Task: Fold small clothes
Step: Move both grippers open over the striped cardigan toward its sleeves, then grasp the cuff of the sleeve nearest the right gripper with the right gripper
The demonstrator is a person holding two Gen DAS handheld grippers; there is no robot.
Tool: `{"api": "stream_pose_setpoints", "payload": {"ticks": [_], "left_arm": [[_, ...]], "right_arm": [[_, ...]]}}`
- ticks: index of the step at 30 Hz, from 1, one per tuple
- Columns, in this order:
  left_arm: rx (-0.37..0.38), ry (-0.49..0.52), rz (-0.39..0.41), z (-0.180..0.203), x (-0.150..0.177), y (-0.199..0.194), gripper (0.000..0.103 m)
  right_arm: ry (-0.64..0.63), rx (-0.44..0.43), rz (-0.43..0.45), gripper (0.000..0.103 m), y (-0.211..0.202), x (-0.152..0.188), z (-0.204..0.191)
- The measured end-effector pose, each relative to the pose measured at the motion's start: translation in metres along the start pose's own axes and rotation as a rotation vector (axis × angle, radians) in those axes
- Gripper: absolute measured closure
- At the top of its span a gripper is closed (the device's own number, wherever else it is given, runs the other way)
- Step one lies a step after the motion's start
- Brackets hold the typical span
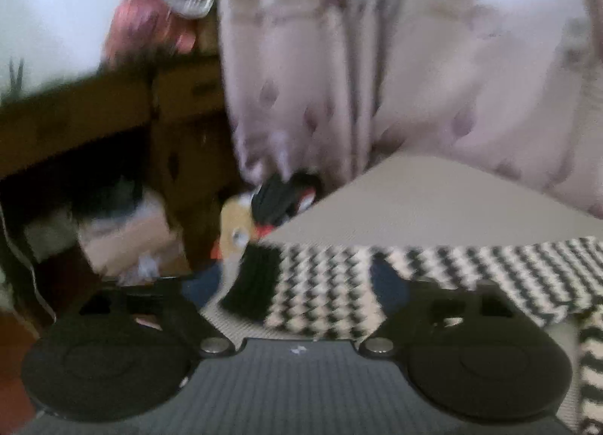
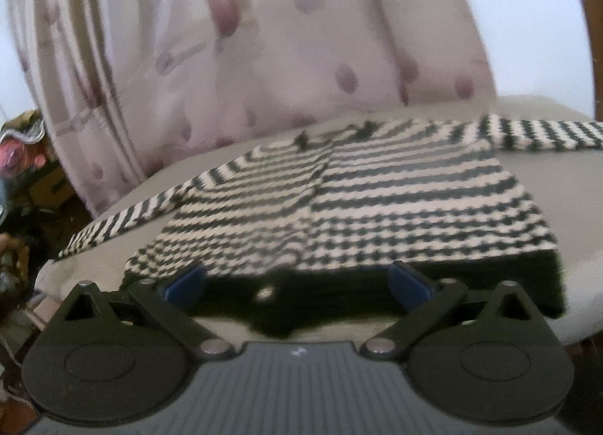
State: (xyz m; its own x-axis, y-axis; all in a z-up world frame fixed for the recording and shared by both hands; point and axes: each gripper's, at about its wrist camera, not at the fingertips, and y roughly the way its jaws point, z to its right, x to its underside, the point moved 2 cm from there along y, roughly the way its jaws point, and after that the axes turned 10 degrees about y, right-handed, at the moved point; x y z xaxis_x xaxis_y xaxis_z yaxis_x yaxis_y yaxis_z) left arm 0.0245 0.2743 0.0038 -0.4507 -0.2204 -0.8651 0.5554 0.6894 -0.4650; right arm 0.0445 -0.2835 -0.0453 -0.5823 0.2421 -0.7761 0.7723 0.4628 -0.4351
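Sweater: lying spread on the tabletop (image 2: 527, 115), one sleeve (image 2: 113, 224) reaching left and the other (image 2: 546, 133) reaching right at the far edge.
Curtain (image 2: 245, 39): hanging behind the tabletop.
Right tongs (image 2: 297, 284): sitting before the sweater (image 2: 377, 201), at its near hem.
Left tongs (image 1: 297, 284): sitting over a sweater edge (image 1: 331, 284).
Boxes (image 1: 124, 246): lying left of the tabletop, lower down.

Pale dotted curtain (image 2: 264, 58), beige cushion (image 1: 433, 201) — blurred brown cabinet (image 1: 181, 103)
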Motion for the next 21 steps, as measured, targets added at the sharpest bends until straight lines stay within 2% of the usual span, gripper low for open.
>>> {"api": "stream_pose_setpoints", "payload": {"ticks": [2, 5, 8, 11, 16, 19, 21], "left_arm": [[0.075, 0.027, 0.071, 0.025, -0.008, -0.017, 0.005], [0.211, 0.070, 0.105, 0.070, -0.015, -0.028, 0.002], [0.350, 0.091, 0.078, 0.119, -0.013, -0.024, 0.002], [0.479, 0.074, 0.039, 0.161, -0.002, -0.007, 0.003], [0.546, 0.058, 0.028, 0.201, 0.014, 0.007, 0.003], [0.494, 0.115, 0.063, 0.215, 0.023, 0.008, 0.003], [0.485, 0.140, 0.051, 0.218, 0.028, 0.011, 0.003]], "right_arm": [[0.004, 0.038, 0.057, 0.000, -0.010, -0.011, 0.012], [0.045, 0.099, 0.169, 0.000, -0.026, -0.034, 0.044], [0.207, 0.171, 0.218, 0.000, -0.036, -0.062, 0.105], [0.402, 0.180, 0.245, 0.000, -0.046, -0.088, 0.175], [0.632, 0.228, 0.305, 0.005, -0.059, -0.134, 0.279], [0.739, 0.243, 0.313, 0.008, -0.059, -0.161, 0.334], [0.791, 0.251, 0.305, 0.008, -0.056, -0.178, 0.370]]}}
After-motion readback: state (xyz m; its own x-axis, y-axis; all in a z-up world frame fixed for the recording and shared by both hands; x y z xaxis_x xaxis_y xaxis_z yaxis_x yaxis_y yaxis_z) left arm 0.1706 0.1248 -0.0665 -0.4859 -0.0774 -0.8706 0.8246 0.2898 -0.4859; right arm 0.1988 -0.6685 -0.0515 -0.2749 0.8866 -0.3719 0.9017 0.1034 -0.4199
